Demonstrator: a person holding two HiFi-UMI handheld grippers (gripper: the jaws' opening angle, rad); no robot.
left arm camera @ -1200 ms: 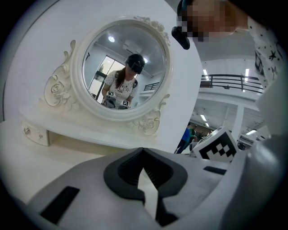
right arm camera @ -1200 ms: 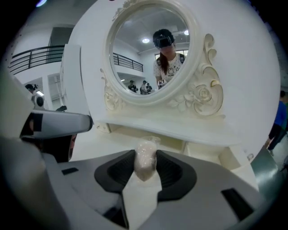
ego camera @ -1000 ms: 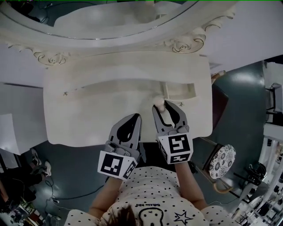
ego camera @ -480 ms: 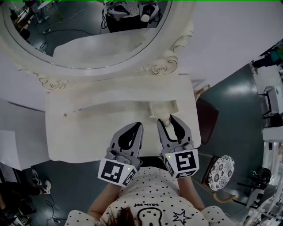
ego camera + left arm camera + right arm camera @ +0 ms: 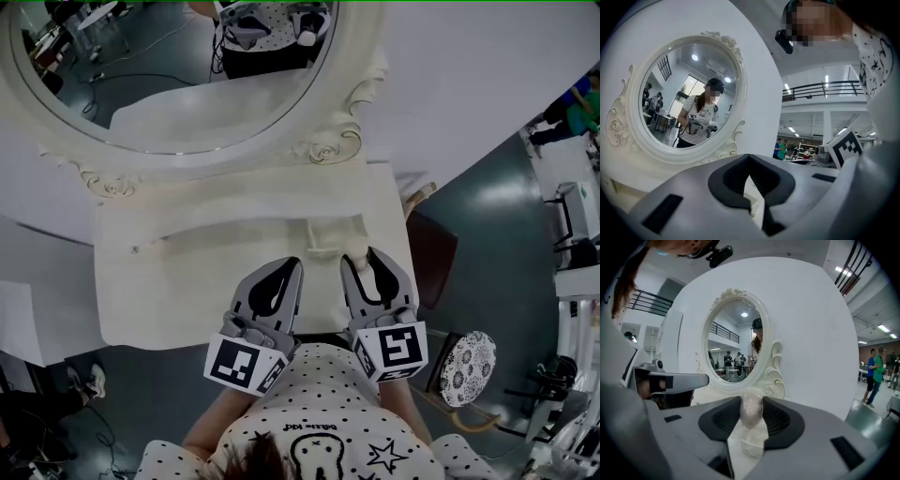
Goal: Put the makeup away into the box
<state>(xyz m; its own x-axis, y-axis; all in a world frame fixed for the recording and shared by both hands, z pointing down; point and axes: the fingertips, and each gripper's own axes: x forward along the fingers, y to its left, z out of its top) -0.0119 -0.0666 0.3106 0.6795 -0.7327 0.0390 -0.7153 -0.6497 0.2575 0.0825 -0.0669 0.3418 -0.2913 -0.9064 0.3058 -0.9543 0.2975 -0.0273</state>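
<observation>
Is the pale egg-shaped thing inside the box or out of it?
Out. The pale egg-shaped makeup item sits pinched between the right gripper's pads, over the white vanity table.

Head view: steeply down onto vanity table (image 5: pixel 187 281). Gripper views: low, forward; all share oval mirror (image 5: pixel 178 84).

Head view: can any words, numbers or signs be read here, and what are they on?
Shirt: a short line of print above a cartoon drawing, too small to read.
Marker cubes on the left claw and right claw: black-and-white square patterns, no letters.
Nothing else carries readable text.
</observation>
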